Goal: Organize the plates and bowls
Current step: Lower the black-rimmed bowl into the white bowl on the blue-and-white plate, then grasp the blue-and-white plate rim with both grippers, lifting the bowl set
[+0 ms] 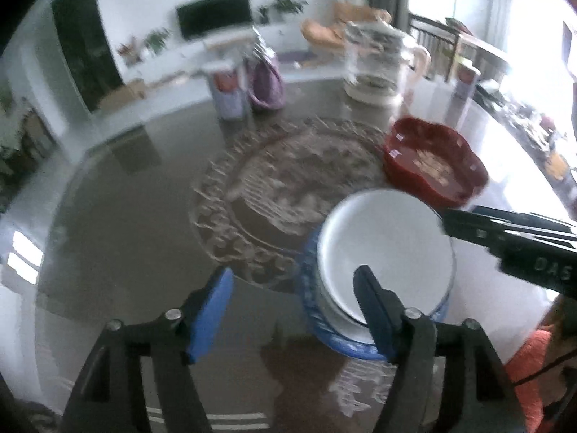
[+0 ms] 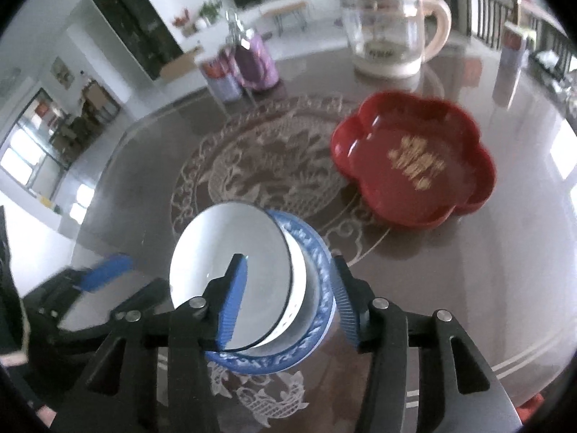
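Note:
A white bowl (image 1: 386, 249) (image 2: 230, 252) sits inside a blue-patterned plate (image 1: 313, 310) (image 2: 321, 263) on the glass table, near its front edge. My left gripper (image 1: 293, 274) is open. Its right finger overlaps the bowl's near rim and its left finger stands over bare table. My right gripper (image 2: 288, 259) is open too. One pad hangs over the bowl's inside and the other just outside the plate's rim, with gaps showing on both sides. Each view catches the other gripper at its edge: the right gripper (image 1: 505, 241) and the left gripper's blue pad (image 2: 104, 272).
A red flower-shaped tray (image 2: 414, 166) (image 1: 432, 162) with gold lettering lies behind and to the right of the stack. Farther back stand a glass kettle (image 2: 389, 32) (image 1: 378, 65), a purple bottle (image 2: 256, 61) and a can (image 1: 227, 90). The table top (image 2: 144, 180) carries a carved pattern.

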{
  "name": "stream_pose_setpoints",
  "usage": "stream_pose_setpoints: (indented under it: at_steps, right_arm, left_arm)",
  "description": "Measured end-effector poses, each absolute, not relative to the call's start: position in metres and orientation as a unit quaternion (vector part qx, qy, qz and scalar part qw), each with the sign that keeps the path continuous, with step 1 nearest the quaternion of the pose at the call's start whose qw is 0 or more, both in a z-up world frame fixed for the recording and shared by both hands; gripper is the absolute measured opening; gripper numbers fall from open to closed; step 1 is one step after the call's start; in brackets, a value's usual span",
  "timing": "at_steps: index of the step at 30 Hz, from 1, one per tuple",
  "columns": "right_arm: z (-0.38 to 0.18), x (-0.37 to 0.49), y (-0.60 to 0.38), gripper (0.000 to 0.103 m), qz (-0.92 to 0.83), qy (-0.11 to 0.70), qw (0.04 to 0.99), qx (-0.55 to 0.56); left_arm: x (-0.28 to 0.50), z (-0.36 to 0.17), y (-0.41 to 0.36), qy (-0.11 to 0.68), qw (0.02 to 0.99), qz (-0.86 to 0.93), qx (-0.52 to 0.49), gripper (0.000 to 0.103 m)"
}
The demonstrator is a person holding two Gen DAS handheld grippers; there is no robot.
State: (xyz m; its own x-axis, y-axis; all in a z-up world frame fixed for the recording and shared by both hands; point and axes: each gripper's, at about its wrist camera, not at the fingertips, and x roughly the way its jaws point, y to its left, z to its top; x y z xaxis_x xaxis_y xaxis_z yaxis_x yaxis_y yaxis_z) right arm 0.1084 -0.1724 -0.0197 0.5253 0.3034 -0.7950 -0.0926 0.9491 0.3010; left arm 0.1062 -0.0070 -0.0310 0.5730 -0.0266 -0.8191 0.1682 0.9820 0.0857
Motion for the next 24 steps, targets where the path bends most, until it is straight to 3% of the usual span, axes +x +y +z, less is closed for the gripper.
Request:
stream_pose_setpoints:
  at_steps: [4,14,24]
  right_arm:
    - [-0.017,0.098,-0.186,0.058,0.098,0.450,0.880,0.112]
    - [-0.037,0.076,-0.216,0.058,0.073,0.455,0.877,0.140]
    - [-0.048,0.039,-0.214,0.058,0.105,0.408,0.898,0.125]
  left_arm:
    - [0.106,-0.028,0.005,0.452,0.888,-0.039,0.075,0.073]
    - [0.103,-0.030,0.019,0.459,0.886,-0.032,0.058,0.073]
    - [0.085,-0.080,0.067,0.488,0.865,-0.084,-0.079,0.073]
